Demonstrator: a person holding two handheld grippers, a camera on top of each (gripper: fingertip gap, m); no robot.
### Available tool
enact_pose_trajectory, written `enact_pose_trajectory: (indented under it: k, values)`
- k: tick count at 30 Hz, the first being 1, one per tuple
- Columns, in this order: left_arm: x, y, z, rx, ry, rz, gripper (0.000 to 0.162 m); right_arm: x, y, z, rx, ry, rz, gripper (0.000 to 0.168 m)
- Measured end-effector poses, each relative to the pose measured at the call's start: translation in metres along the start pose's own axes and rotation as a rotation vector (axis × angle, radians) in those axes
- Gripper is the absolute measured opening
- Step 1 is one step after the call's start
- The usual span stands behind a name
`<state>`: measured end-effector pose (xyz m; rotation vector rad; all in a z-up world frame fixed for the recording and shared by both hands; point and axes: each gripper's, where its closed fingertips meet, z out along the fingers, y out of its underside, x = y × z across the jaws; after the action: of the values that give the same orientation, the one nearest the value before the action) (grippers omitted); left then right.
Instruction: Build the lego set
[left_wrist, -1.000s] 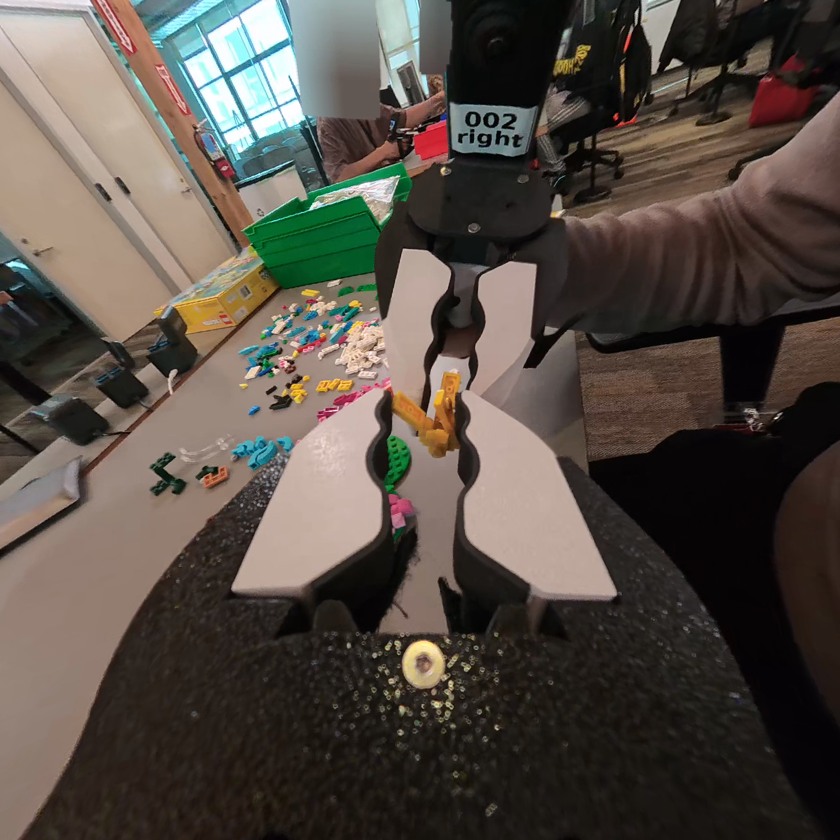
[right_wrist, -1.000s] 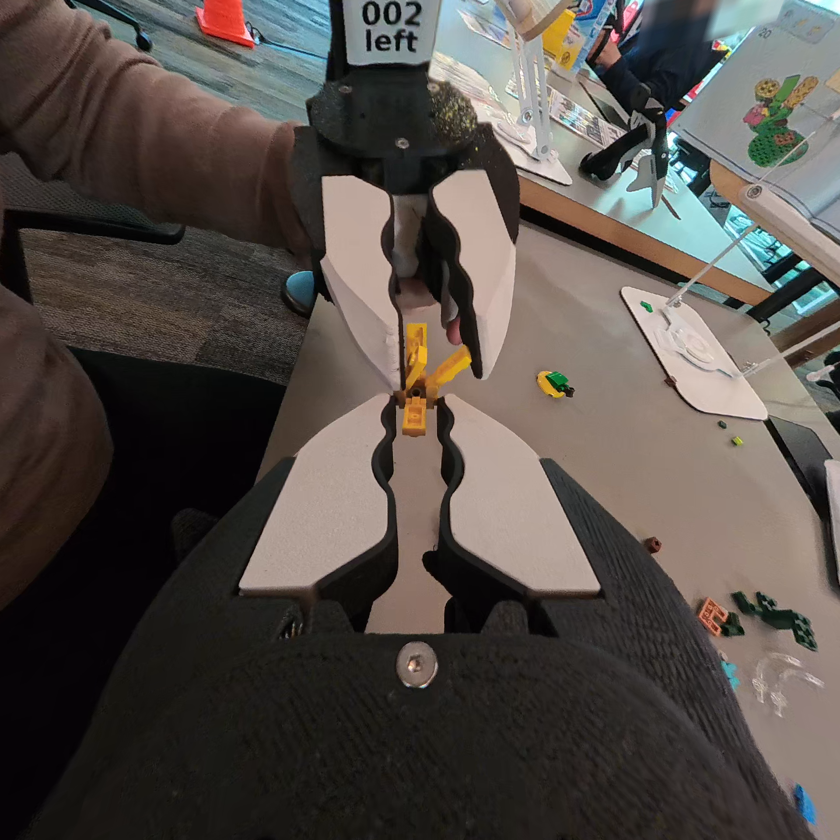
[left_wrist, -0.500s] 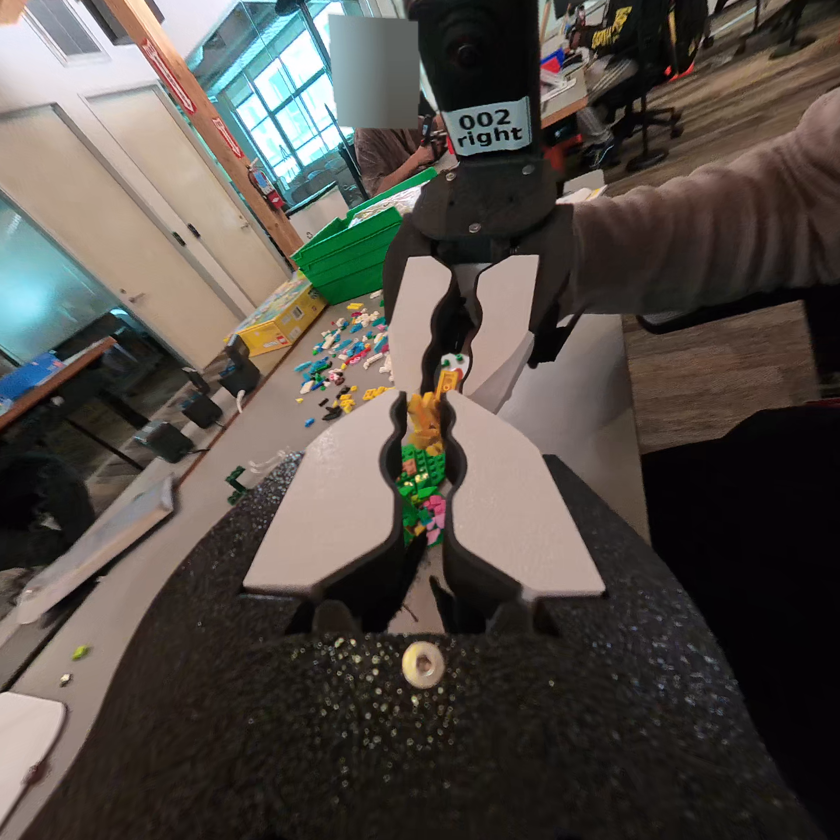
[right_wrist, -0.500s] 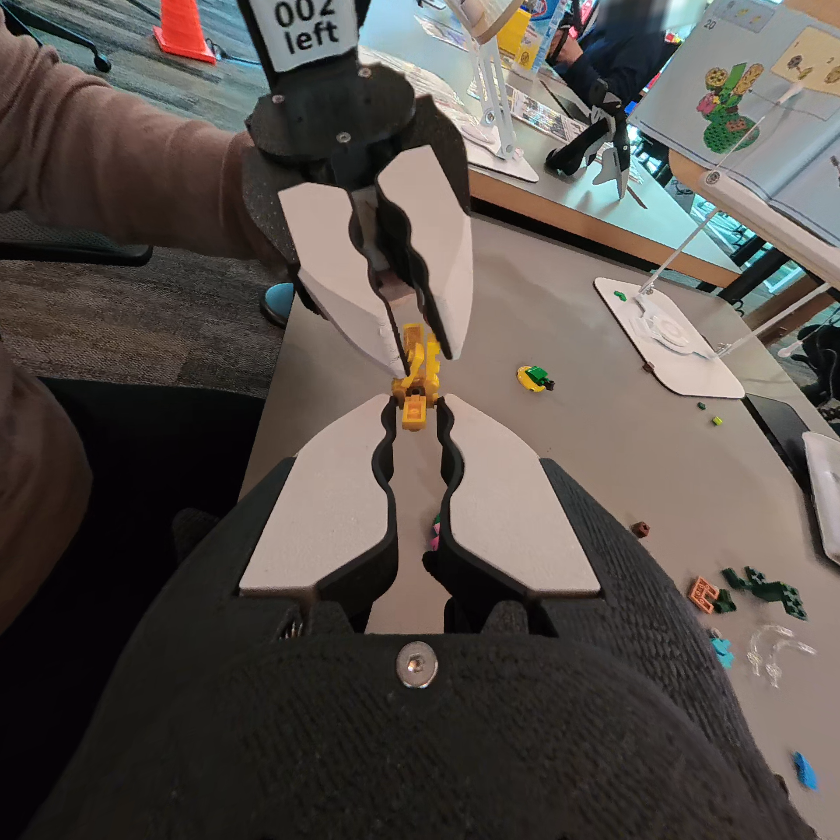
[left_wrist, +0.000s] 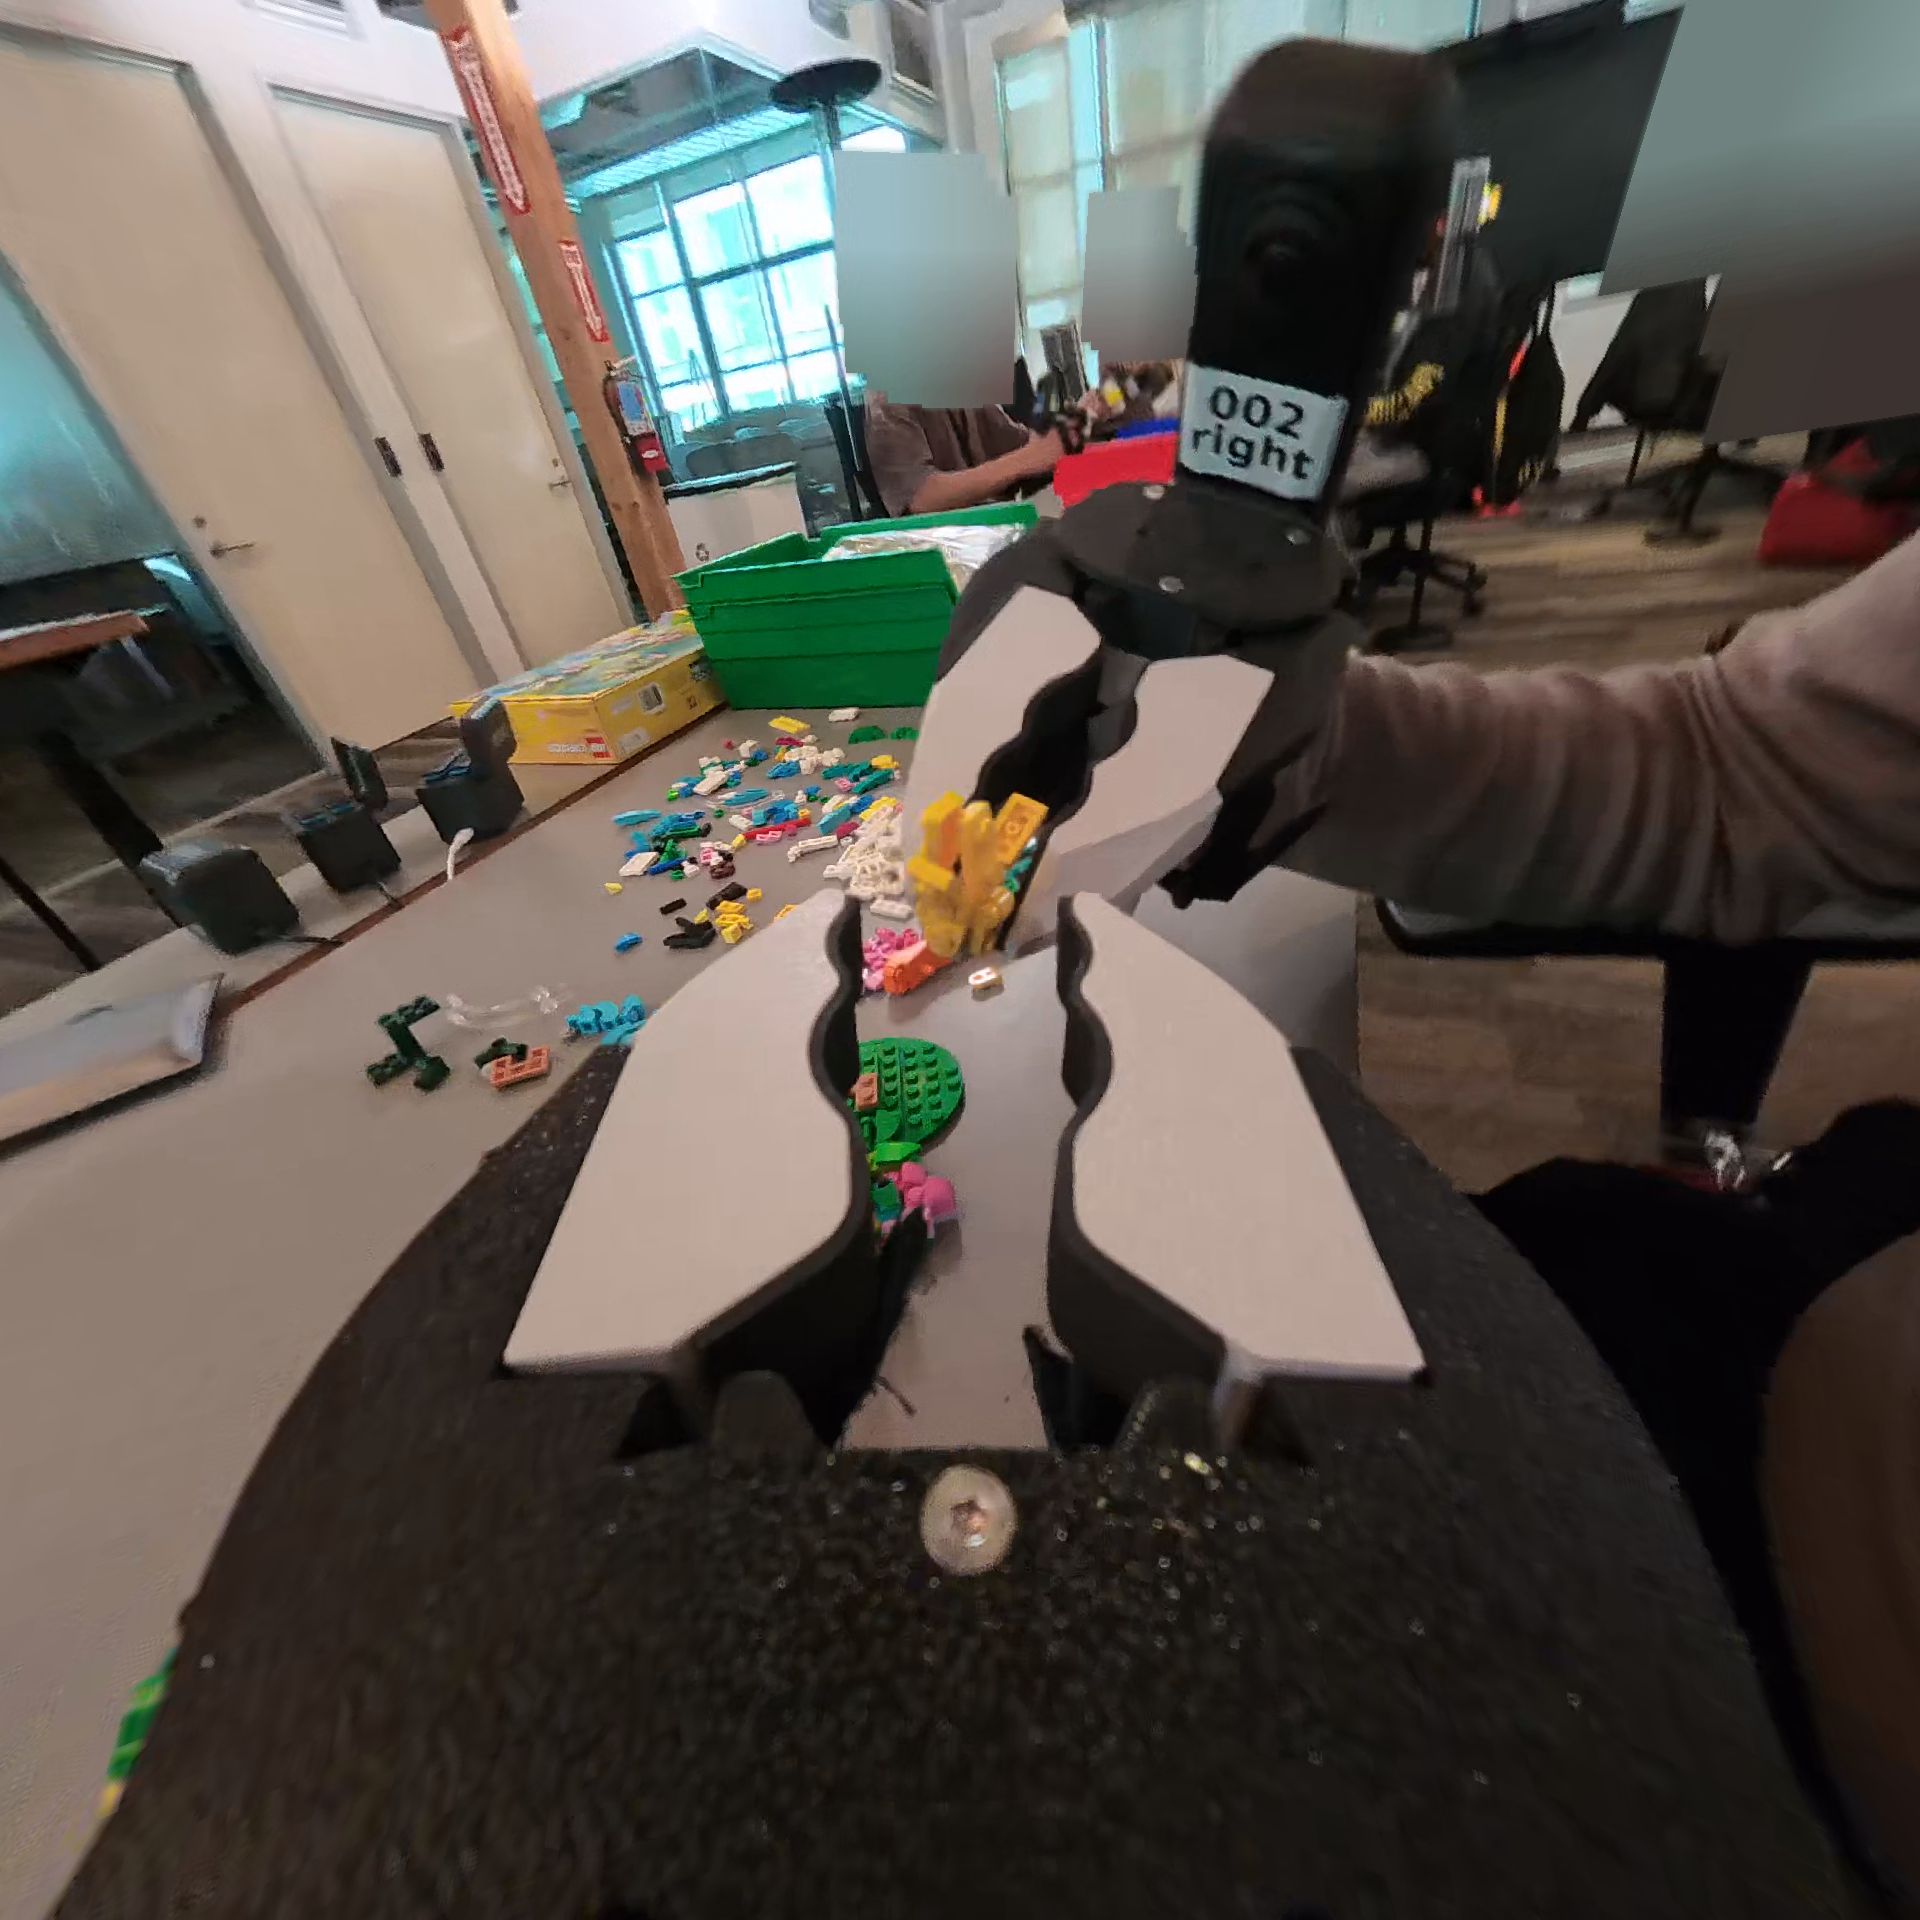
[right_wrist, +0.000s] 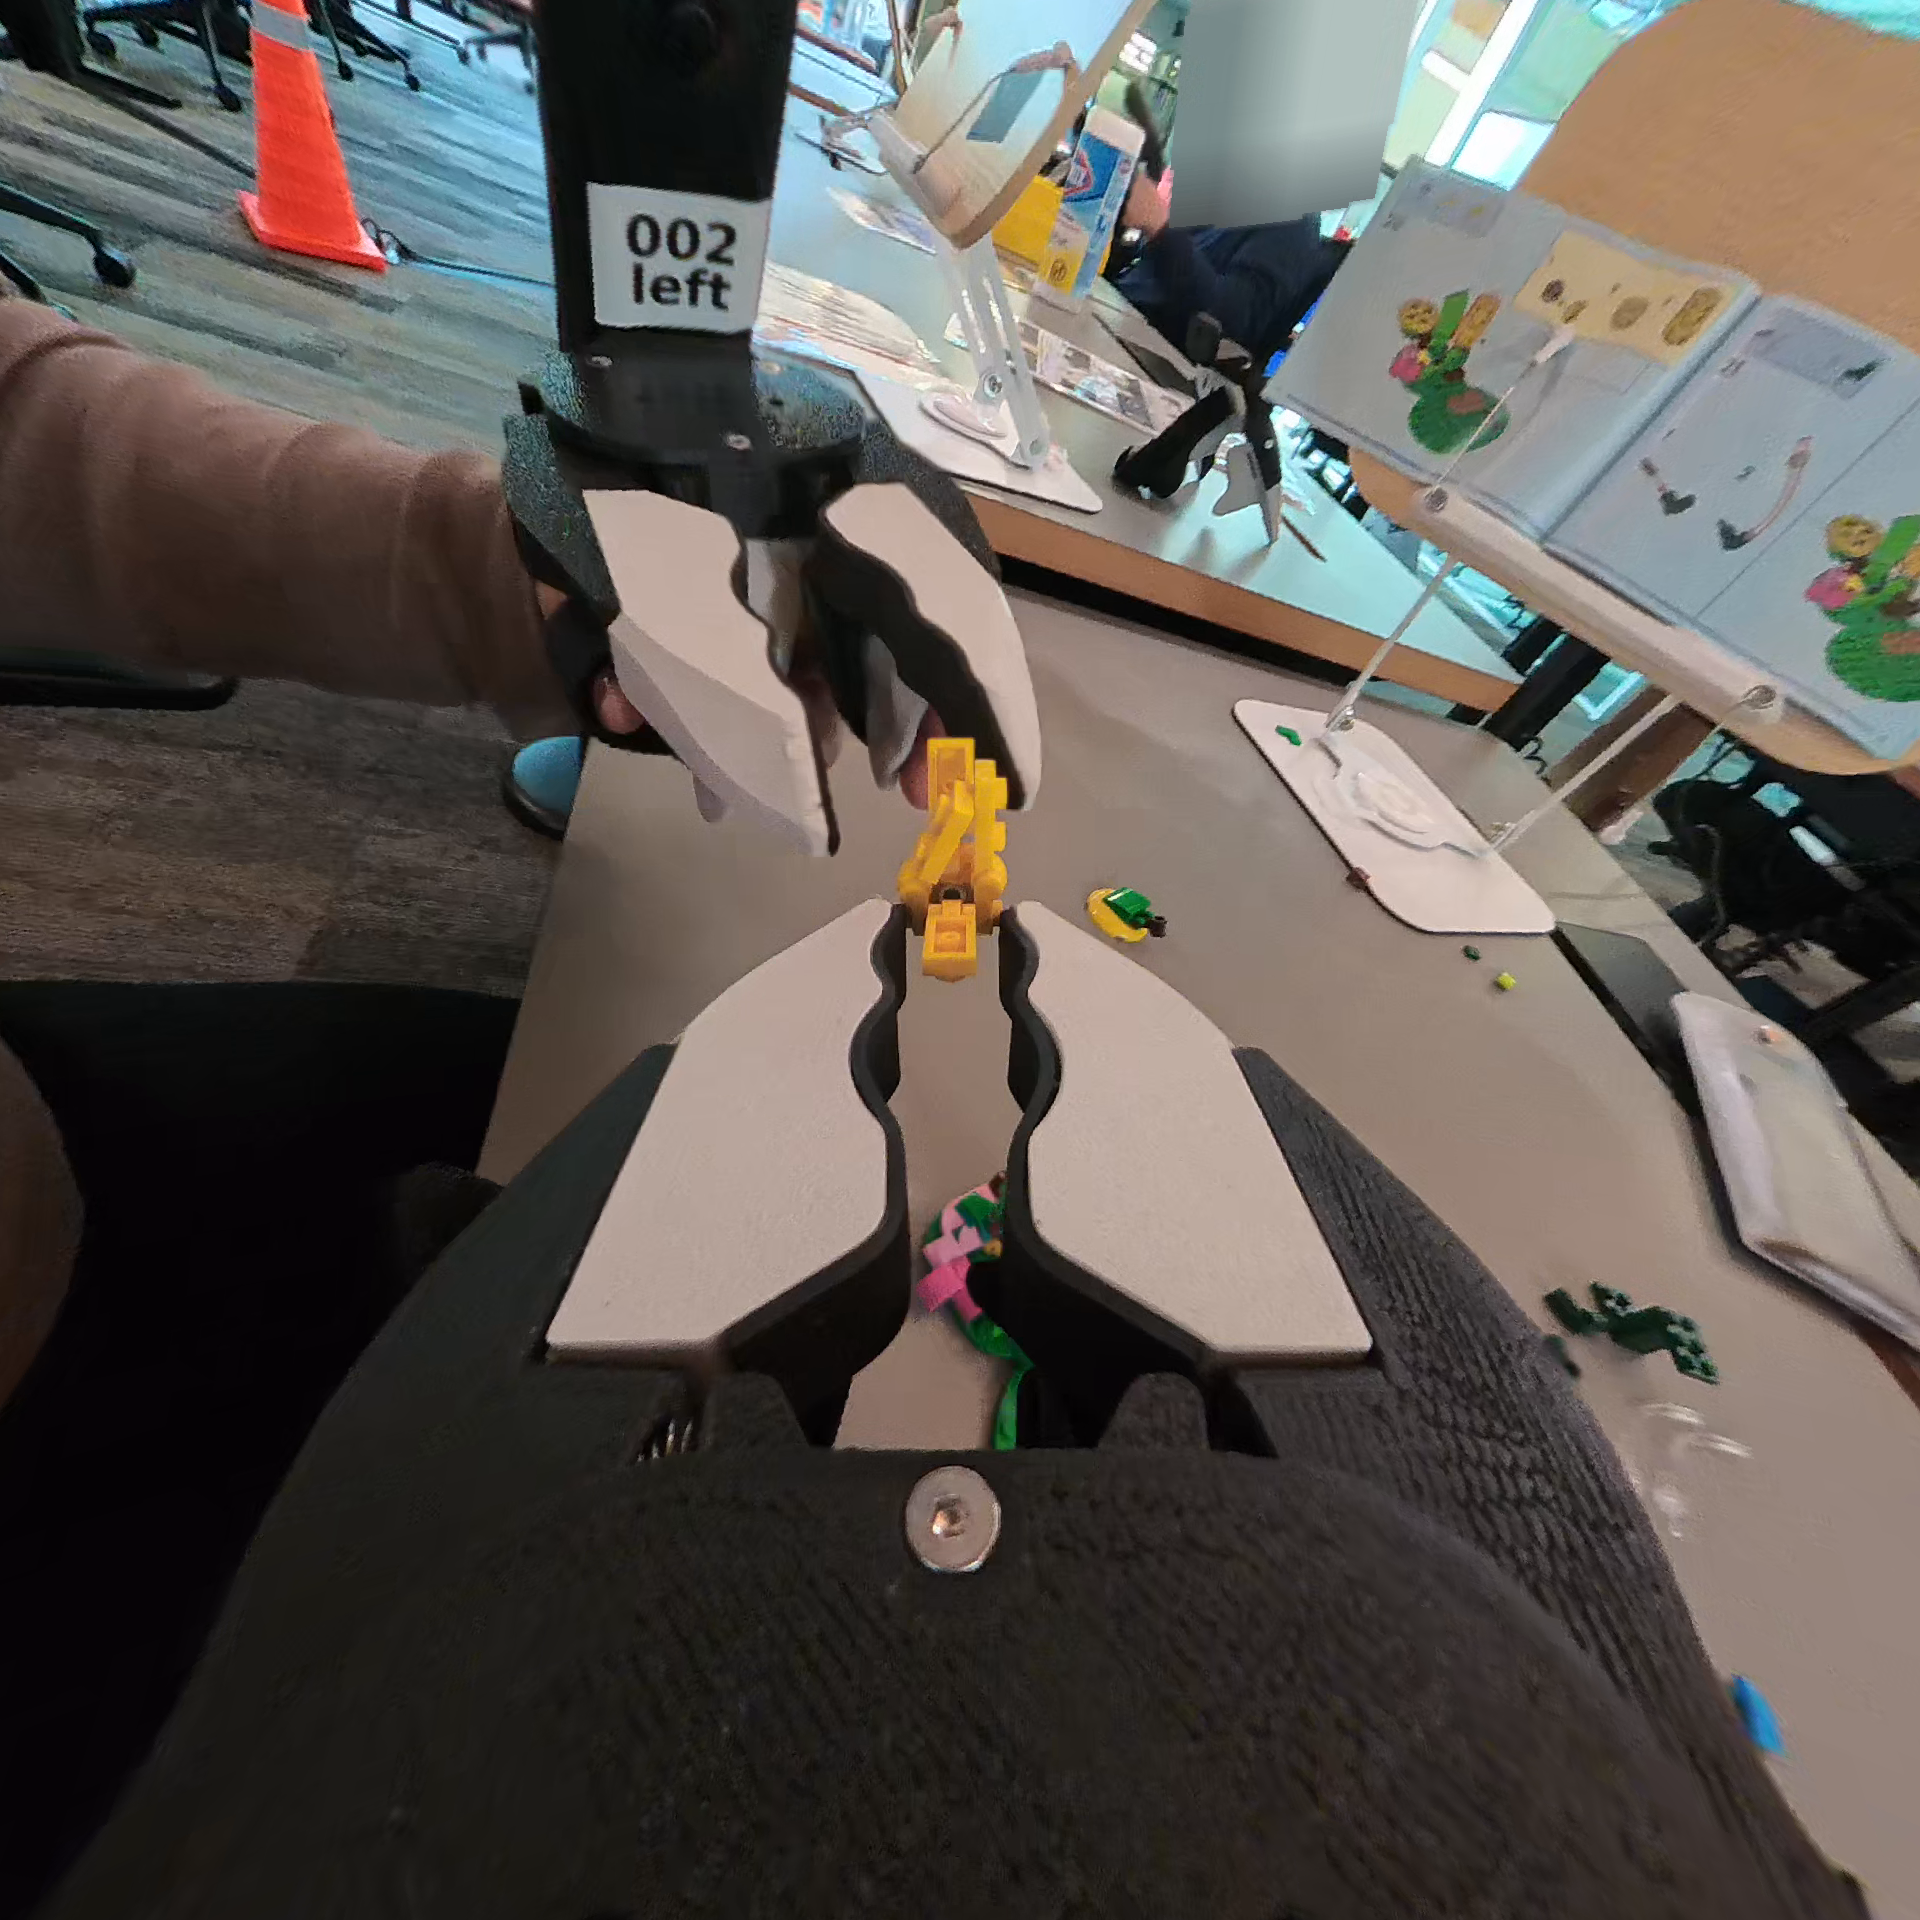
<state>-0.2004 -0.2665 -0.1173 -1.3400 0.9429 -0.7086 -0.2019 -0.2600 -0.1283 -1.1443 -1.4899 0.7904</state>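
Observation:
A small yellow lego assembly (right_wrist: 951, 914) is held above the grey table (right_wrist: 1299, 1039). My right gripper (right_wrist: 951, 920) is shut on its lower end. In the left wrist view the same assembly (left_wrist: 966, 862) sits in the right gripper (left_wrist: 977, 873), just past my left gripper (left_wrist: 956, 914). The left gripper is open, its jaws wide apart and empty. In the right wrist view the left gripper (right_wrist: 925, 821) hangs over the assembly's top, which lies by one finger. A green round plate (left_wrist: 920, 1081) with pink flowers (left_wrist: 925, 1195) lies on the table below both grippers.
A pile of loose bricks (left_wrist: 769, 810) lies farther along the table, with green bins (left_wrist: 821, 623) and a yellow box (left_wrist: 592, 707) behind it. Dark green pieces (left_wrist: 405, 1039) lie to the left. An instruction booklet on a stand (right_wrist: 1662, 416) stands at the right. The table edge runs close by the grippers. My two grippers' fingertips are within a few centimetres of each other.
My left gripper has opened and let go of the yellow assembly, which both grippers held before. The right gripper still holds it.

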Motion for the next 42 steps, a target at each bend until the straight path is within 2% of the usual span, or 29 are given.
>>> enact_pose_trajectory:
  k: [4,10,22,26,31,37,42]
  values:
    - [0.005,-0.002,0.003,0.023,0.007,-0.001,0.034,-0.006,-0.006,0.000,0.015,-0.012,-0.054,0.015]
    - [0.015,-0.004,0.005,0.047,0.070,-0.010,0.018,-0.014,-0.008,-0.002,0.038,-0.074,-0.038,0.015]
    - [0.010,0.001,0.005,0.029,0.136,-0.167,0.017,-0.013,-0.007,-0.005,0.035,-0.088,-0.023,0.019]
    - [0.007,0.003,0.003,-0.008,0.180,-0.311,0.017,-0.012,-0.007,-0.014,0.019,-0.077,-0.117,0.024]
    - [0.013,0.009,0.000,-0.072,0.293,-0.475,0.017,-0.019,-0.006,-0.017,-0.024,-0.049,-0.338,0.018]
    - [0.021,0.019,0.001,-0.150,0.347,-0.515,0.017,-0.028,-0.002,-0.014,-0.058,-0.066,-0.430,0.007]
    - [0.024,0.023,0.000,-0.183,0.378,-0.555,0.017,-0.032,0.003,-0.013,-0.095,-0.086,-0.465,0.007]
